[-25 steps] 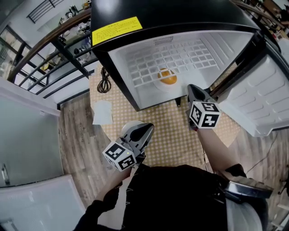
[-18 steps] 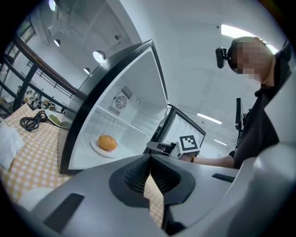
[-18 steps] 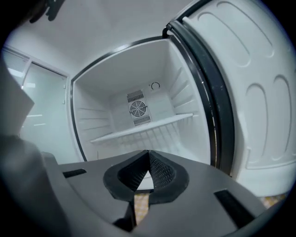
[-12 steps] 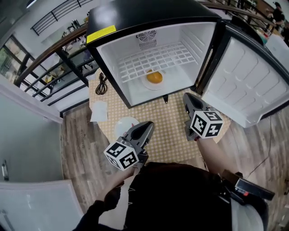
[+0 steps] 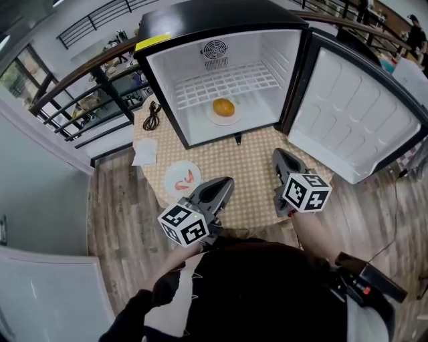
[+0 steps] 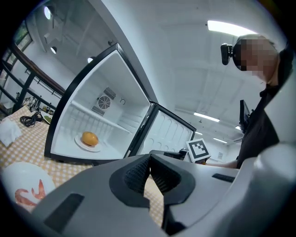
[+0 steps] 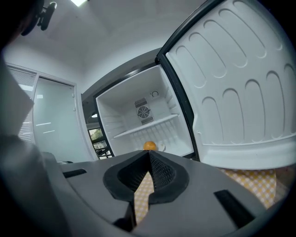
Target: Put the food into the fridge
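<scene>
The small black fridge (image 5: pixel 200 20) stands open on the checked tablecloth (image 5: pixel 247 174). Inside, an orange round food (image 5: pixel 223 106) lies on a white plate (image 5: pixel 223 119) on the fridge floor; it also shows in the left gripper view (image 6: pixel 89 138) and the right gripper view (image 7: pixel 149 145). A second white plate with red food (image 5: pixel 182 179) sits on the table at the left, just beyond my left gripper (image 5: pixel 229 181). That gripper (image 6: pixel 149 157) is shut and empty. My right gripper (image 5: pixel 277 154) hovers over the cloth in front of the fridge, its jaws (image 7: pixel 149 154) shut on nothing.
The fridge door (image 5: pixel 354 120) swings wide to the right. A white napkin (image 5: pixel 145 151) and a coiled black cable (image 5: pixel 152 117) lie left of the fridge. A dark railing (image 5: pixel 80 87) runs behind. Wood floor (image 5: pixel 114 220) surrounds the table.
The fridge has shrunk and moved up in the head view as I drew back from it. The plate with red food has come into view near the left gripper.
</scene>
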Available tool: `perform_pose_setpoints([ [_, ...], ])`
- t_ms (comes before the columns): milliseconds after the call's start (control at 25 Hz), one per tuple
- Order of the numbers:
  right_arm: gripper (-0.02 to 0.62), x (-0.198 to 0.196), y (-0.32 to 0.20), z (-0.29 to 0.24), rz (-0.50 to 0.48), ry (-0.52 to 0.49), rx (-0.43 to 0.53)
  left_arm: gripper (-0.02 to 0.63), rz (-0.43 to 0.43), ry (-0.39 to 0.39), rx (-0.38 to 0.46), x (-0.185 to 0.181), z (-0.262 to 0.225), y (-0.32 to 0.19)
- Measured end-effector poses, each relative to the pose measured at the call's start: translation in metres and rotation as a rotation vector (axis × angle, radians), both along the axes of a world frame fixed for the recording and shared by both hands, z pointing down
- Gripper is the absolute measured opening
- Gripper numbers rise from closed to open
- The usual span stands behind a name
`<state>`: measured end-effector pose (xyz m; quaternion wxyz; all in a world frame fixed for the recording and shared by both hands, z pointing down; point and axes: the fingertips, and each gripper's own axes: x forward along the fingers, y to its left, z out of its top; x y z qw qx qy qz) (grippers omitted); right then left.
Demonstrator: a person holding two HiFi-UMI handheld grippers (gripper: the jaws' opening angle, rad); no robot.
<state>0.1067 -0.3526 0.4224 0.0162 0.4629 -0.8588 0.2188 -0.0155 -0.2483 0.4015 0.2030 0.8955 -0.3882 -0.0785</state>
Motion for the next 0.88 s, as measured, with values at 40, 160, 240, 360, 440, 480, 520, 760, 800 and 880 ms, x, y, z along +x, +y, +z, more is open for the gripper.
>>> perform_pose_setpoints([
  [40, 0.015, 0.002, 0.003, -0.001, -0.001, -0.004, 0.001, 0.014, -0.003, -0.001, 0.002, 0.002, 0.0, 0.003],
  [160, 0.015, 0.008, 0.012, -0.003, -0.007, -0.006, 0.005, 0.014, -0.015, -0.001, 0.01, 0.007, -0.004, 0.01],
  [240, 0.015, 0.011, 0.017, -0.005, -0.01, -0.007, 0.006, 0.014, -0.018, 0.001, 0.018, 0.011, -0.007, 0.016],
  [360, 0.015, 0.014, 0.024, -0.006, -0.011, -0.015, 0.004, 0.014, -0.019, 0.001, 0.024, 0.014, -0.009, 0.024],
  [440, 0.015, 0.015, 0.028, -0.006, -0.015, -0.018, 0.005, 0.014, -0.025, 0.003, 0.024, 0.014, -0.01, 0.028],
  [480, 0.015, 0.015, 0.03, -0.007, -0.016, -0.017, 0.007, 0.014, -0.028, 0.005, 0.024, 0.014, -0.011, 0.031],
  [520, 0.015, 0.015, 0.031, -0.008, -0.017, -0.016, 0.01, 0.014, -0.031, 0.007, 0.025, 0.014, -0.011, 0.033],
  [760, 0.015, 0.013, 0.041, -0.015, -0.01, -0.013, 0.023, 0.014, -0.03, 0.008, 0.032, 0.009, -0.014, 0.041],
  [800, 0.015, 0.012, 0.043, -0.015, -0.011, -0.01, 0.024, 0.014, -0.03, 0.01, 0.032, 0.008, -0.014, 0.042],
  [880, 0.015, 0.011, 0.048, -0.014, -0.012, -0.003, 0.023, 0.014, -0.029, 0.013, 0.031, 0.006, -0.014, 0.043],
])
